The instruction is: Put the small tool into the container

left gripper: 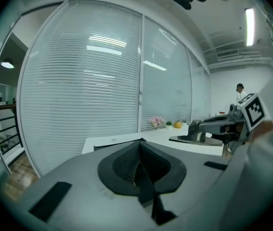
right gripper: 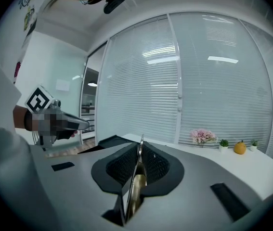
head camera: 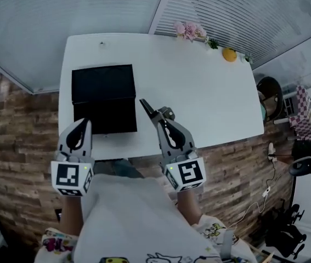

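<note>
At the near edge of the bench, two hand-held grippers point across it, tipped slightly downward.

Left gripper: the jaws are pressed together with nothing between them. In the head view its tips overlap the near left corner of the black container. Its height above the container cannot be read.

Right gripper: the jaws are closed on the small tool, a thin flat strip clamped edge-on between the pads. The tool's dark pointed end projects past the jaw tips, just beside the container's right wall, and angles toward the container.

Handling (judged): the tool is probably light, stiff and smooth-faced, so it may pivot or slide in the pads. The broad flat faces, where it is gripped now, are the sound place to hold it.

The container lies toward the bench's left edge. Its dark interior is not resolved.

Along the far edge, toward the right corner, stand pink flowers and an orange fruit, well apart from the work.
</note>
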`<state>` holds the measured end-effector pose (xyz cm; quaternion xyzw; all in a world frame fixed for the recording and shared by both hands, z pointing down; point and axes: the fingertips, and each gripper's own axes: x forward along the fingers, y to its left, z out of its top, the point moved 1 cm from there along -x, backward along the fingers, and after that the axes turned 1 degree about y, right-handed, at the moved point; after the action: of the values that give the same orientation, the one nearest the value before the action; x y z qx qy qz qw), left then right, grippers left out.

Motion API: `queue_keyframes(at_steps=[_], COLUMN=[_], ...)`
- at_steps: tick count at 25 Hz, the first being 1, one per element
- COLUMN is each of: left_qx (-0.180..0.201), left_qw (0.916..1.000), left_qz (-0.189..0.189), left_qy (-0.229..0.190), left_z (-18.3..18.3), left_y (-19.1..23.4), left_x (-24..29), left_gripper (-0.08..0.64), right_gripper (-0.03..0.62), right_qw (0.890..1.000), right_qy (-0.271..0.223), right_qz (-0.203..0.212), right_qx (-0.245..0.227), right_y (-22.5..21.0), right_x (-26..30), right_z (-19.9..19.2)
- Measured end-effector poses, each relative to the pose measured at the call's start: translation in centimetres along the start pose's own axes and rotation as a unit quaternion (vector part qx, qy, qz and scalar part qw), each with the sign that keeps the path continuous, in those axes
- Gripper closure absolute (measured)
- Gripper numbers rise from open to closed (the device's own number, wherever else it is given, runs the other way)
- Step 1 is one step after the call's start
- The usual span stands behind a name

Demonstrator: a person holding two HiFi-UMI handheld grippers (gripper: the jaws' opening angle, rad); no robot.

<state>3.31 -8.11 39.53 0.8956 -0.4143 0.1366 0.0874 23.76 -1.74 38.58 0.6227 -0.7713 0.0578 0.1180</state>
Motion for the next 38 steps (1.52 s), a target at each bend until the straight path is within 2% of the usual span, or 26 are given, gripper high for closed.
queue_keyframes(at_steps=[9,19,38], left_qx=[-0.006,-0.018,-0.027], left_qw=[0.9989,0.9985,0.9985], left_qz=[0.047,0.052,0.048], left_qy=[-0.001,-0.002,0.002], left_z=[-0.2,-1.5,-2.3], left_y=[0.6,2.8,4.4], left_x=[-2.1,-3.6,-3.2], left_gripper=[0.555,0.555,0.554], right_gripper=[0.566,0.566,0.566], right_qw=[0.998,0.997,0.991], right_qy=[0.0,0.0,0.013], right_qz=[0.063,0.082,0.13], right_qx=[-0.004,-0.014,-0.014], right_y=[1.3,4.5,8.0], right_x=[1.8,4.0,7.2], right_z=[0.0,0.5,0.8])
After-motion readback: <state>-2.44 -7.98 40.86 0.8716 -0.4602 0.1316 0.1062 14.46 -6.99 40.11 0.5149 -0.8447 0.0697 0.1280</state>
